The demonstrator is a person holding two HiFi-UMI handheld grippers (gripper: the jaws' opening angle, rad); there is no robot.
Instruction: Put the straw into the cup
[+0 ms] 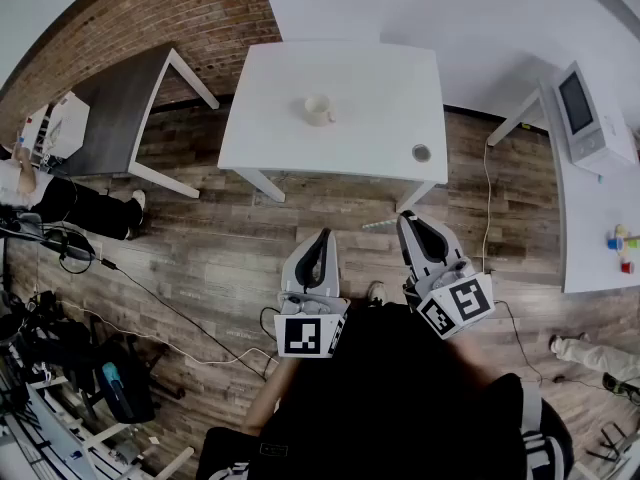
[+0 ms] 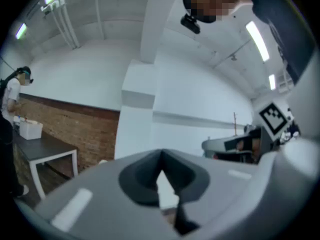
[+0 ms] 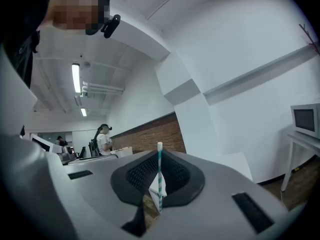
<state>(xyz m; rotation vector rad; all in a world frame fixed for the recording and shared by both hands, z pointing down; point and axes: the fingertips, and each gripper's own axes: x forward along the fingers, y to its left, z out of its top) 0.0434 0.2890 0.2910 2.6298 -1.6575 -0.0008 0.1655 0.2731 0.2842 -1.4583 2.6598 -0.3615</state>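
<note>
- The white bench point(image 1: 380, 88) stands ahead of the person on the wood floor, wholly in sight in the head view; a grey bench point(image 1: 120, 108) to its left and another white one point(image 1: 600, 228) at the right are cut off by the frame edge
- The person's dark clothing fills the bottom of the head view and hides the rear of both grippers
- Left gripper point(image 1: 322, 234): its fingers point(image 2: 137, 181) are brought together at the tips with nothing between them, only a sliver of pale background showing below
- Right gripper point(image 1: 405, 218): its fingers point(image 3: 140, 176) are pinched on the straw point(image 3: 160, 176), teal-and-white striped, upright, its top rising above the pads; from the head view it is only a pale sliver short of the bench's near edge
- The cup point(image 1: 318, 110) sits near the middle of the white bench, well apart from both grippers; its inside is too small to read
- A small round thing point(image 1: 421, 153) lies near the bench's right front corner, too small to identify
</note>
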